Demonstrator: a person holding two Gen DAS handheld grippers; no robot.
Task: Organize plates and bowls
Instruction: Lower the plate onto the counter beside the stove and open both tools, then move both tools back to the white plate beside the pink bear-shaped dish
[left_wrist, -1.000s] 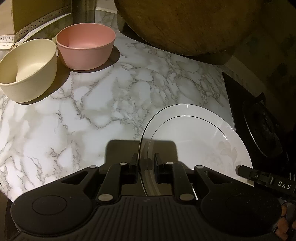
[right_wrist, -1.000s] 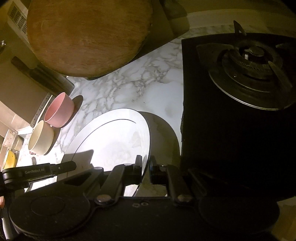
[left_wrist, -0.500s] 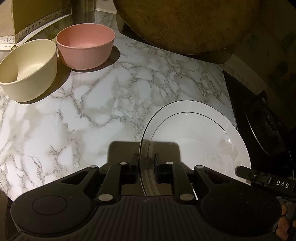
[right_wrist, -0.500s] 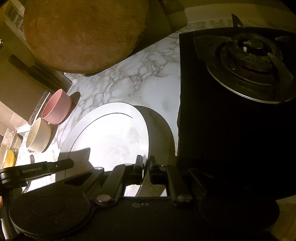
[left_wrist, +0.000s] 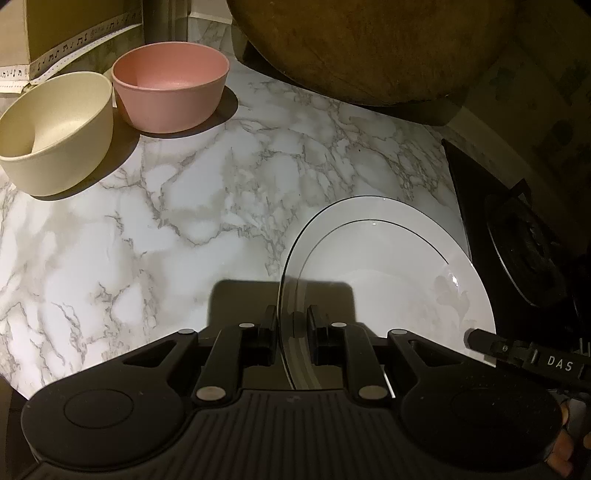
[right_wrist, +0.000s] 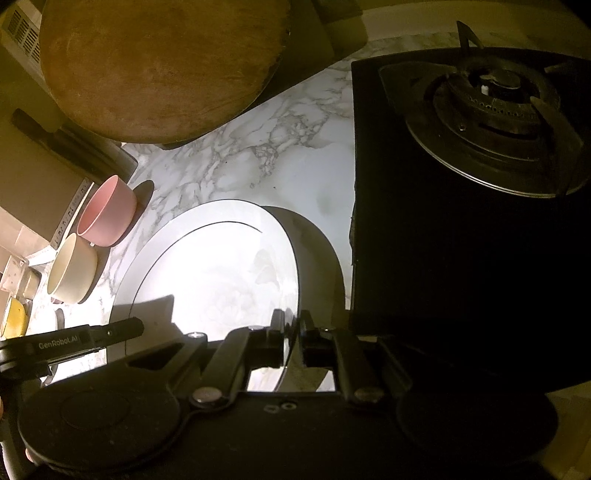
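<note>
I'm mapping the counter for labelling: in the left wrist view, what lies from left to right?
Cream bowl → pink bowl → white plate → gas stove.

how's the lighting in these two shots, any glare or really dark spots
Left wrist view: hard light, the left tool throws a blocky shadow over the plate; right edge murky. Right wrist view: the plate glares near-white, the stove side is almost black; fisheye bends both.
</note>
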